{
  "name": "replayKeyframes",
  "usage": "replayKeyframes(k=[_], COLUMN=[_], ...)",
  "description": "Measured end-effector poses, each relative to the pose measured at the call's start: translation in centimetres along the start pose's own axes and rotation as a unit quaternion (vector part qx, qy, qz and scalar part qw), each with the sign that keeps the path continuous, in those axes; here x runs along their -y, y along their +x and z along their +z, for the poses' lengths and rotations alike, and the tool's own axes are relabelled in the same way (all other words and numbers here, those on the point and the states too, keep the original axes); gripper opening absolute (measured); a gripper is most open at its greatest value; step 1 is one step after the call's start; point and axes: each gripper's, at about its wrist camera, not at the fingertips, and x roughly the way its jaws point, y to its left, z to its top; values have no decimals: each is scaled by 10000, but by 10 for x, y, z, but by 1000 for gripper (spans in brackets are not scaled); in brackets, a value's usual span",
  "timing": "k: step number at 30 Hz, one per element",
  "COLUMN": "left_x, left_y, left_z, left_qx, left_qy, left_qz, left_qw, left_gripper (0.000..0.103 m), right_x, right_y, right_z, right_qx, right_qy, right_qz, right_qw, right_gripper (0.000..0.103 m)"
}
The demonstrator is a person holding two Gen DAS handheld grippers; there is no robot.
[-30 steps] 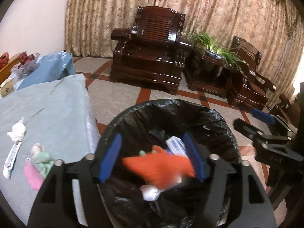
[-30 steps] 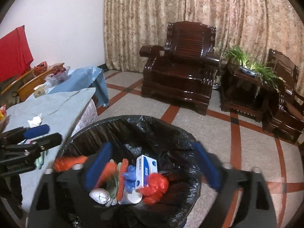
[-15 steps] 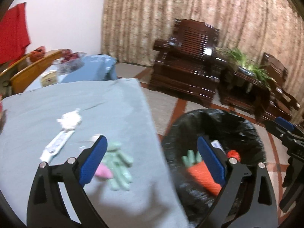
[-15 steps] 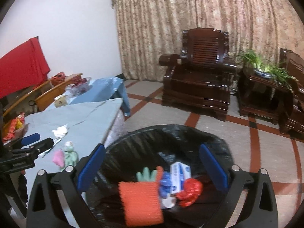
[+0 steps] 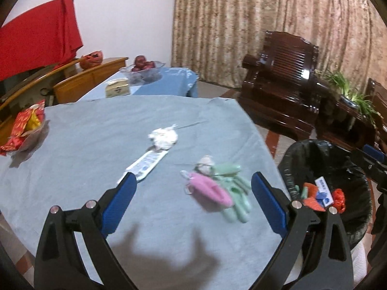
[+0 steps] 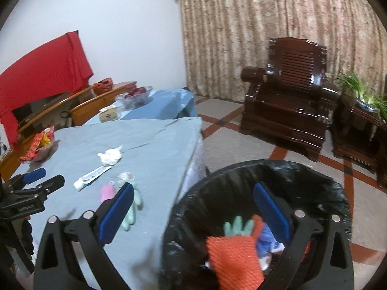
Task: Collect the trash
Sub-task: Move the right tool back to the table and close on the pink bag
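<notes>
Your left gripper (image 5: 192, 194) stood spread wide over the table (image 5: 96, 145) with nothing between its blue pads (image 5: 119, 200); it pinched nothing and touched nothing; only its shadow fell on the grey-blue cloth. Ahead of it on that table lay the trash: a pink item (image 5: 209, 191) touching a pale green glove (image 5: 232, 191), with a small crumpled wad (image 5: 205, 164) just beyond them; farther across the table sat a flat white wrapper (image 5: 146, 165) and, touching its far end, a crumpled white tissue (image 5: 164, 136). A bowl of red snack packets (image 5: 23, 128) stood at the table's far left edge.

Your right gripper (image 6: 192, 211) was equally wide apart and empty; its left pad hung over the table's near edge, in front of the green glove, and its right pad over the black-lined bin (image 6: 241, 181), which stood just off the table's right side. In the bin lay an orange mesh piece (image 6: 234, 253), another green glove (image 6: 235, 224) and some blue scraps; none of it touched the pads.
</notes>
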Motion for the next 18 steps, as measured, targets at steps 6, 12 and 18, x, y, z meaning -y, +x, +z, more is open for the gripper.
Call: replayKeyframes(k=[6,12,18], left_x=[-29,-54,-72], left_y=[2,12,25], left_z=[-5,-8,-10], left_qx=[3,-63,-172], left_qy=[-166,-305,-378], left_qz=[231,394,485], left_qw=[9996,9987,9980], left_gripper=[93,93,93], right_x=[-31,-58,-80], right_y=[20,43,70], right_z=[0,0,1], right_qx=[-19,-92,-187], right_qy=[-162,-242,-343], right_qz=[215,408,489], right_qw=[9996,9988,9980], right_gripper=[97,97,96])
